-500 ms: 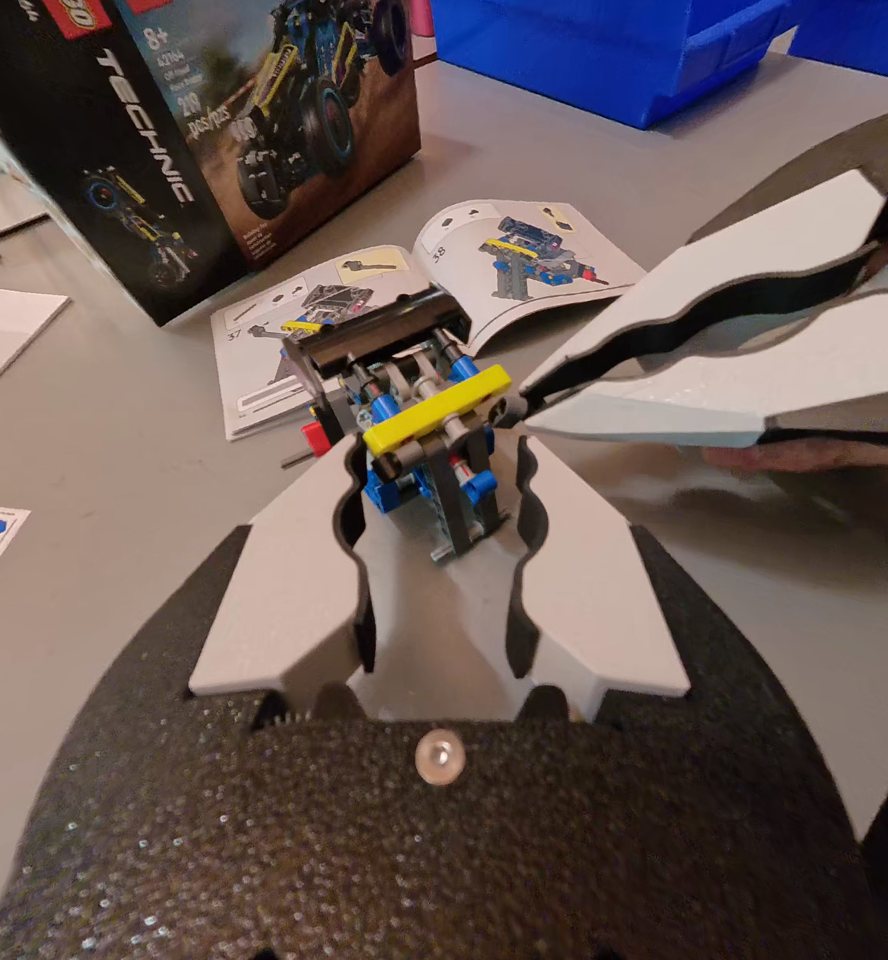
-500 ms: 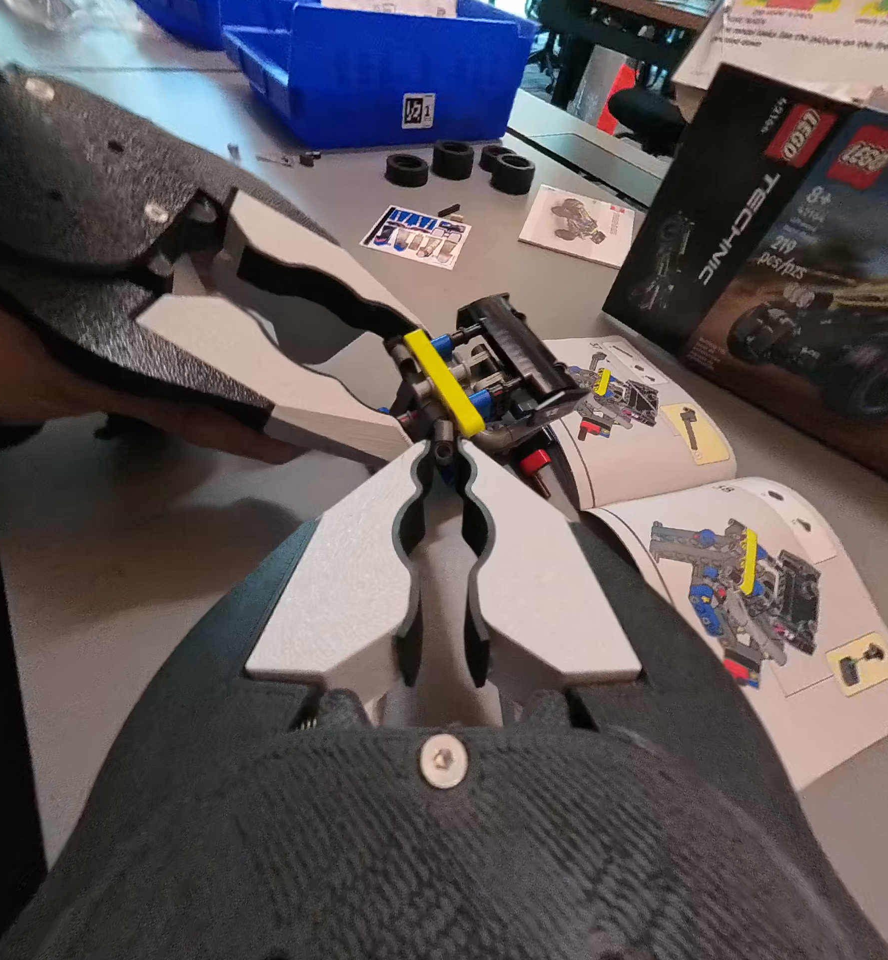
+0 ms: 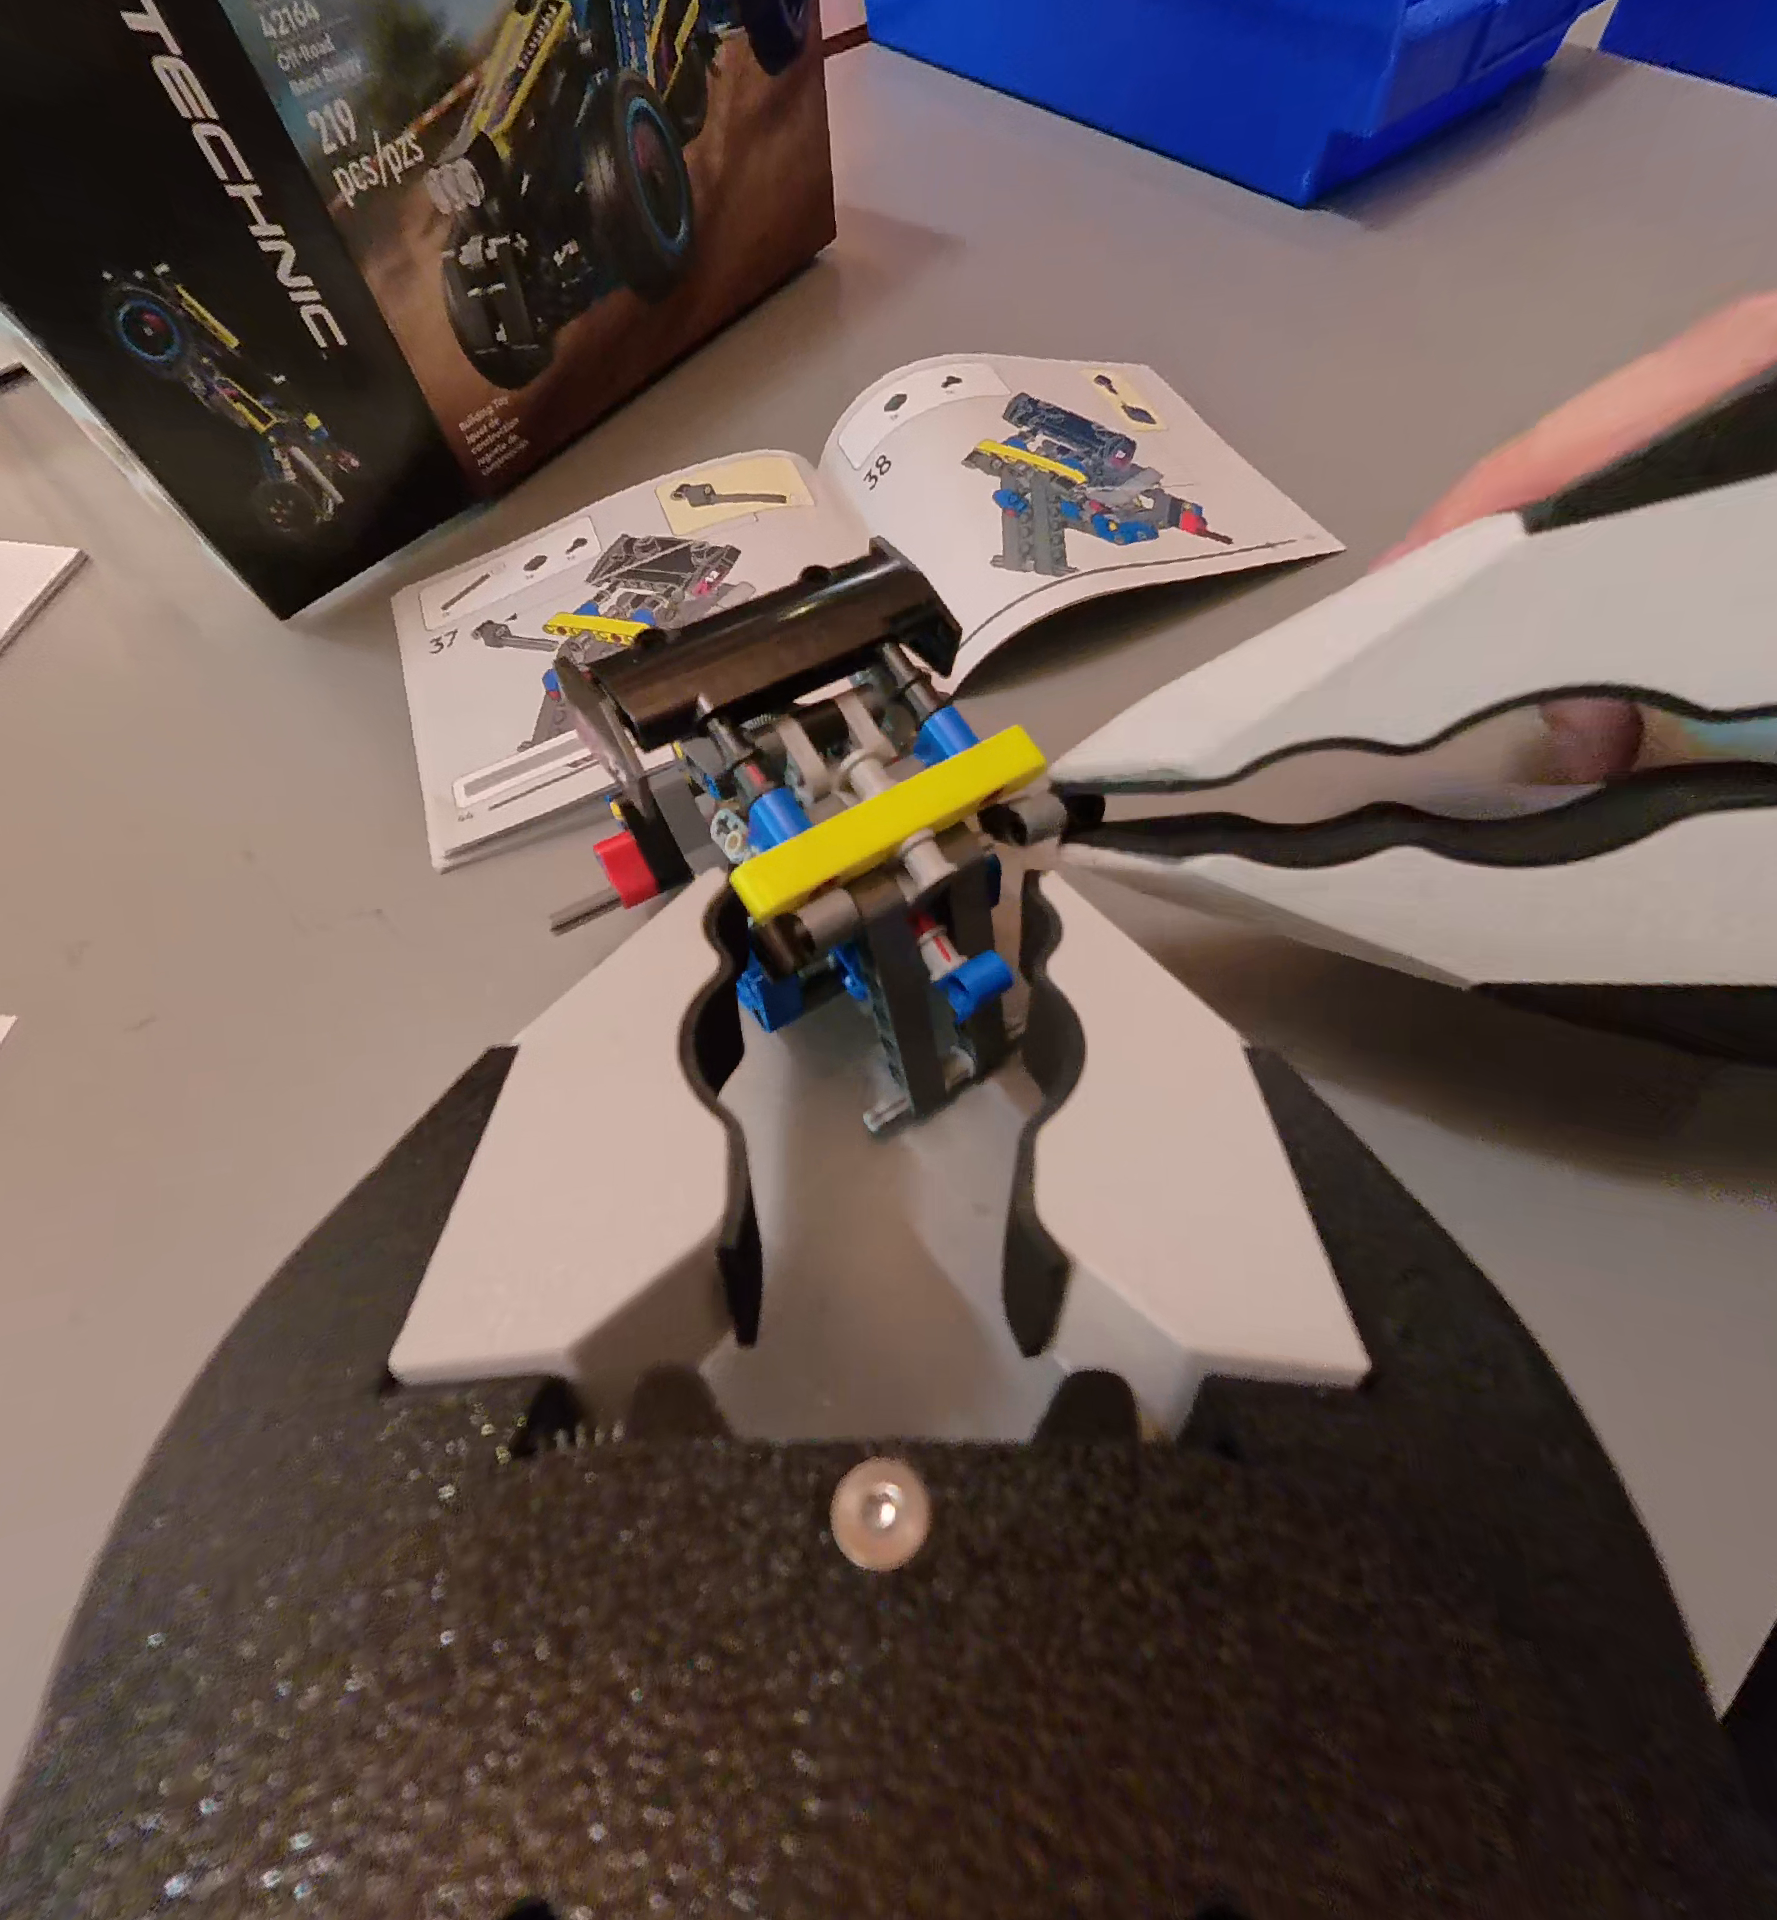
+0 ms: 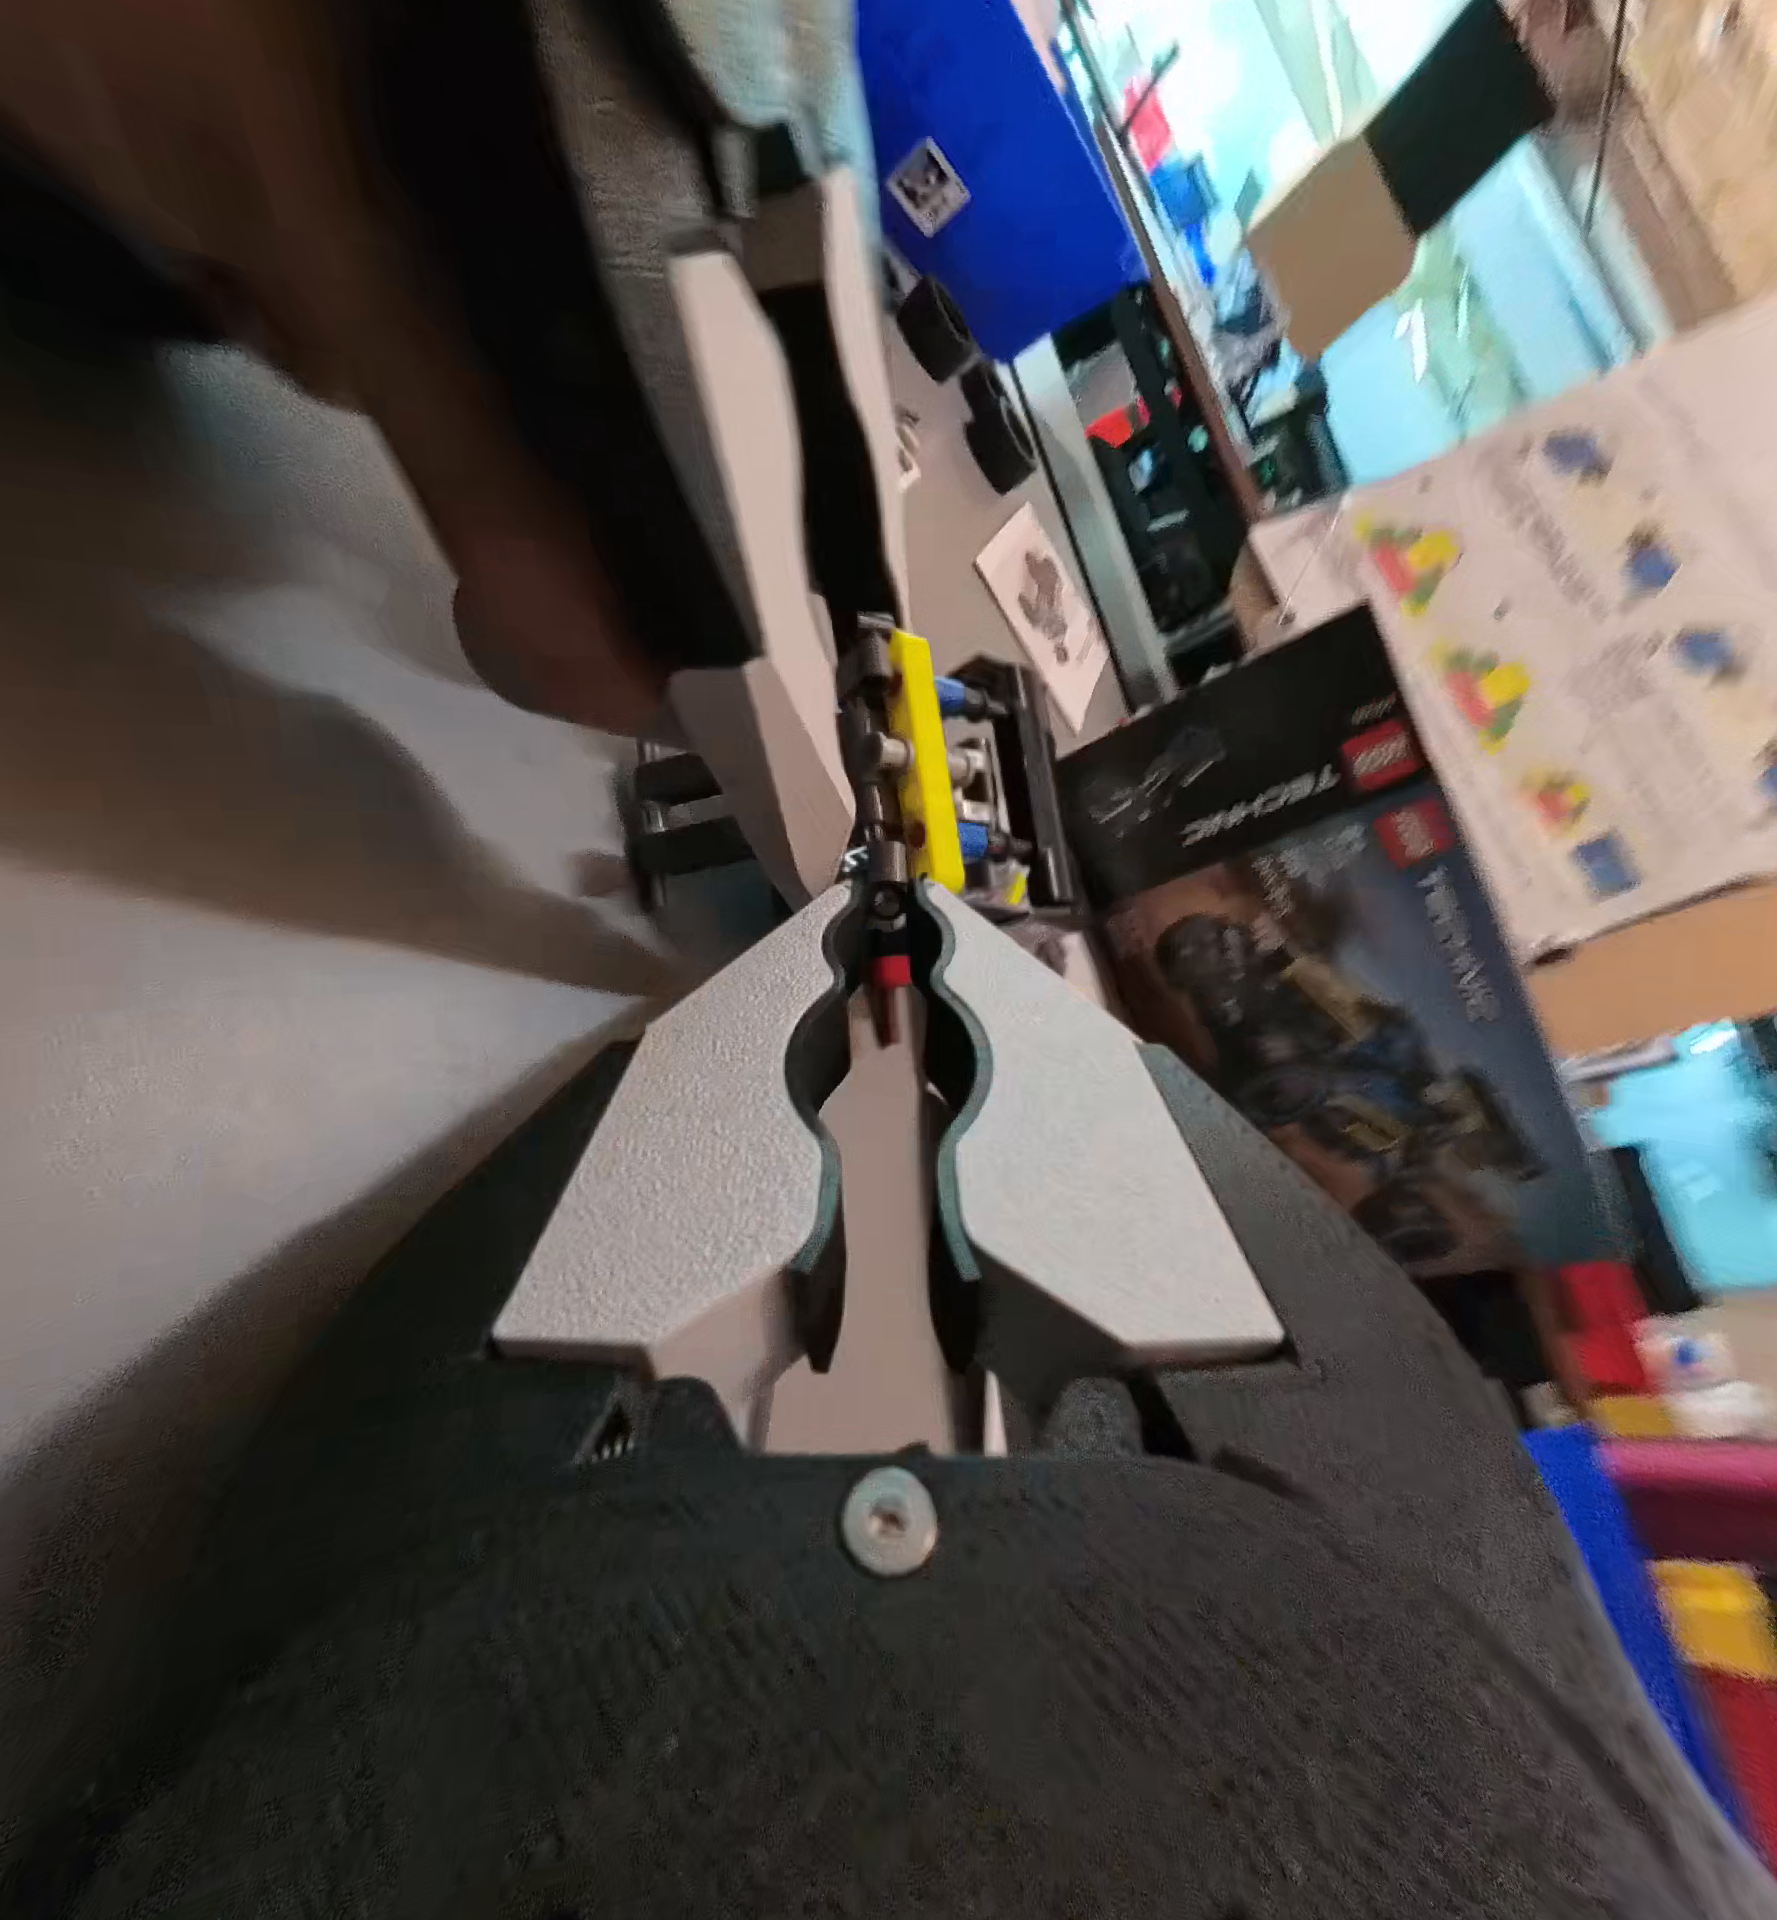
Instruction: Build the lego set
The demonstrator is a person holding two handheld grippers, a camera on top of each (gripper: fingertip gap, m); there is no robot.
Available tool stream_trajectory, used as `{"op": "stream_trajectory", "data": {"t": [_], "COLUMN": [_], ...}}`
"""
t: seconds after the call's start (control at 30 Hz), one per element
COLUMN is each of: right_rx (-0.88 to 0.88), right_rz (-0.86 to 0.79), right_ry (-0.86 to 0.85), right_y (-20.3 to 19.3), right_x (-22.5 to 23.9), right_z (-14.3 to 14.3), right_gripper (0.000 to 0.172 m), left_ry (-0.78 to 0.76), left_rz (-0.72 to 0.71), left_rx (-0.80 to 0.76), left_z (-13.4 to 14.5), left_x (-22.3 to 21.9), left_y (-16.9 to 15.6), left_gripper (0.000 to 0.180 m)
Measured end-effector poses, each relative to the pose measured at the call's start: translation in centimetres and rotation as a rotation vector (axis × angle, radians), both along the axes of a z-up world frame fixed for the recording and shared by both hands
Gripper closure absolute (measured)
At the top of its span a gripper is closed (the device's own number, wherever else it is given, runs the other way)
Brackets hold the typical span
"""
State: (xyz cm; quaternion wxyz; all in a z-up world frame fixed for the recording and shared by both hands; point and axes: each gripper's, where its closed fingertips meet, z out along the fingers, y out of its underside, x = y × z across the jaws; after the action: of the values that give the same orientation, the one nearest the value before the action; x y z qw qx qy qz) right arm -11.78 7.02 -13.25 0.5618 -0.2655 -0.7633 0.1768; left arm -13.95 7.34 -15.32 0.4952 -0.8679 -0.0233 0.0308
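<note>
My left gripper [image 3: 876, 894] is shut on a small brick model [image 3: 863, 987] with blue, black and grey parts. It holds the model just above the grey table [image 3: 188, 831]. A yellow beam [image 3: 884, 816] runs across the model's top and a black panel [image 3: 759, 644] sits at its far end. My right gripper [image 3: 1066, 821] reaches in from the right. It is shut on a small dark connector [image 3: 1029, 821] at the end of the cross axle under the yellow beam. In the right wrist view my right gripper [image 4: 889, 904] pinches that connector [image 4: 886, 902], with a red piece [image 4: 889, 971] behind it between the fingers.
An open instruction booklet [image 3: 1019, 499] lies just beyond the model, and the set's box [image 3: 344, 260] stands behind it at the left. Blue bins [image 3: 1227, 83] stand at the back. Black tyres [image 4: 941, 327] lie on the table. A hand [image 3: 1590, 416] holds the right gripper. My two grippers' fingertips are within a few centimetres of each other.
The right gripper has rolled sharply about its own axis while staying shut on the connector; its view is now tilted and blurred. The left jaws have closed a little on the model.
</note>
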Motion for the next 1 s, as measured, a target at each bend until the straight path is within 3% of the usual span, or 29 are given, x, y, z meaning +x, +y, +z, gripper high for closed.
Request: {"op": "stream_trajectory", "data": {"t": [0.17,0.73,1.0], "right_rx": [0.201,0.022,0.018], "right_rz": [0.072,0.07,0.054], "right_ry": [0.019,0.066,0.059], "right_y": [-0.4,-1.1,-1.0], "right_x": [0.0,-0.7,-0.7], "right_z": [-0.1,0.2,0.0], "right_gripper": [0.168,0.168,0.168], "left_ry": [-0.016,0.068,0.095], "left_rz": [-0.006,0.025,-0.004], "left_rx": [-0.003,-0.005,-0.014], "left_z": [-0.1,0.0,-0.1], "left_x": [0.1,-1.0,-1.0], "left_y": [0.0,-0.2,-0.1], "left_gripper": [0.131,0.131,0.132]}}
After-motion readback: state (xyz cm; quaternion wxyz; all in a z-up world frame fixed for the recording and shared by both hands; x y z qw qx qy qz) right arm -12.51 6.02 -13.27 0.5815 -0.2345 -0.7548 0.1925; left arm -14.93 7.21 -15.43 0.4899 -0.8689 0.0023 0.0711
